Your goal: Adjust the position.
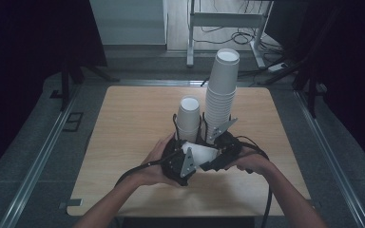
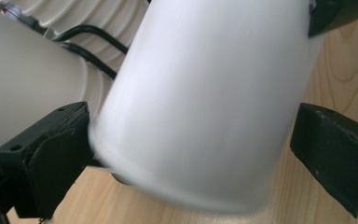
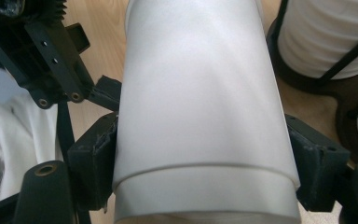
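Right hand-held gripper (image 3: 205, 154) clamps a white paper cup (image 1: 203, 154) above the surface (image 1: 128, 123); left hand-held gripper (image 2: 191, 149) stands fully open around it, one pad apart.

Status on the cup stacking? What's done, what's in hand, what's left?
Done: a short stack of paper cups stands in its wire holder beside the tall stack. In hand: one white paper cup lies sideways between the grippers; the right gripper clamps it, while the left gripper stands open around it, looking like a handover. Left: seating this cup on a stack, probably the short one.
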### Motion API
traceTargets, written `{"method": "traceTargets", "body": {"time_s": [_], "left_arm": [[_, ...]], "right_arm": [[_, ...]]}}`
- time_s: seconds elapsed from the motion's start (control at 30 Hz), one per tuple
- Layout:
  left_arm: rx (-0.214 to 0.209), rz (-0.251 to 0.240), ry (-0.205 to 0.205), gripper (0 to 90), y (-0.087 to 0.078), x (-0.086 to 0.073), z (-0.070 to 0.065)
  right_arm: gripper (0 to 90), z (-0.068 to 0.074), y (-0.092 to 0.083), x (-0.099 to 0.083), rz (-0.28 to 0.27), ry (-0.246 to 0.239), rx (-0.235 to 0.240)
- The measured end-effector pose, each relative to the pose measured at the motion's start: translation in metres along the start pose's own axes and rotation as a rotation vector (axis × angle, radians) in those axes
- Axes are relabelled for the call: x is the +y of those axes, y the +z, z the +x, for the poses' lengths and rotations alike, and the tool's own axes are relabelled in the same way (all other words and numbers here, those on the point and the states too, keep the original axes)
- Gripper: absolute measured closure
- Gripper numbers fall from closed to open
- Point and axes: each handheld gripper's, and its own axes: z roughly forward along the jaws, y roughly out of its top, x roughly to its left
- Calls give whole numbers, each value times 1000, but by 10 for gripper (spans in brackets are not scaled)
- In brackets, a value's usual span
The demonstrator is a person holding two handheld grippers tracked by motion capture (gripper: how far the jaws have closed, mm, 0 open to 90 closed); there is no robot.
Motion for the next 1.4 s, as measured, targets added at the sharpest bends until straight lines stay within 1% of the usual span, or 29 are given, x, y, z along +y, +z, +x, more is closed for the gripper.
{"method": "traceTargets", "body": {"time_s": [0.03, 0.1, 0.13, 0.23, 0.27, 0.3, 0.37, 0.4, 0.47, 0.57, 0.63, 0.67, 0.7, 0.77, 0.8, 0.97, 1.07, 1.1, 1.2, 1.23, 1.33, 1.4], "left_arm": [[-4, -6, -23, 0, -1, -2, 1], [-20, -15, -67, 5, -4, -8, 4], [-29, -19, -83, 7, -5, -11, 5], [-51, -34, -153, 15, -7, -19, 7], [-63, -42, -181, 20, -8, -23, 8], [-67, -42, -196, 22, -9, -25, 8], [-80, -52, -234, 29, -9, -30, 9], [-90, -61, -265, 30, -10, -33, 10], [-107, -79, -306, 34, -11, -37, 11], [-128, -98, -359, 43, -11, -42, 13], [-143, -118, -402, 47, -12, -46, 13], [-154, -130, -429, 51, -12, -48, 14], [-167, -141, -452, 54, -13, -50, 15], [-198, -168, -514, 58, -13, -55, 17], [-209, -179, -538, 61, -13, -57, 17], [-250, -221, -612, 66, -11, -62, 19], [-281, -253, -654, 66, -11, -62, 21], [-288, -262, -661, 66, -11, -62, 21], [-317, -299, -704, 67, -11, -62, 22], [-325, -310, -716, 67, -10, -62, 23], [-359, -341, -755, 67, -9, -62, 23], [-375, -357, -767, 67, -9, -62, 23]], "right_arm": [[223, 0, -1, -3, -21, 2, 1], [223, 2, -3, -7, -65, 1, -13], [223, 2, -4, -10, -93, 5, -22], [222, 4, -6, -17, -171, 23, -30], [222, 5, -6, -20, -196, 28, -28], [222, 6, -5, -23, -223, 31, -26], [222, 7, -4, -27, -255, 34, -26], [222, 8, -3, -29, -277, 41, -26], [222, 9, -1, -33, -310, 45, -33], [222, 9, 2, -38, -372, 53, -25], [221, 9, 3, -41, -410, 55, -28], [221, 9, 3, -42, -430, 55, -21], [221, 10, 3, -43, -449, 53, -21], [221, 10, 3, -46, -490, 53, -22], [220, 10, 4, -47, -511, 54, -27], [220, 11, 11, -55, -601, 58, -55], [220, 11, 18, -60, -648, 70, -62], [220, 12, 21, -62, -668, 70, -67], [220, 15, 25, -64, -717, 57, -69], [220, 16, 26, -64, -731, 49, -71], [220, 18, 28, -64, -756, 46, -71], [220, 19, 30, -63, -768, 45, -68]]}}
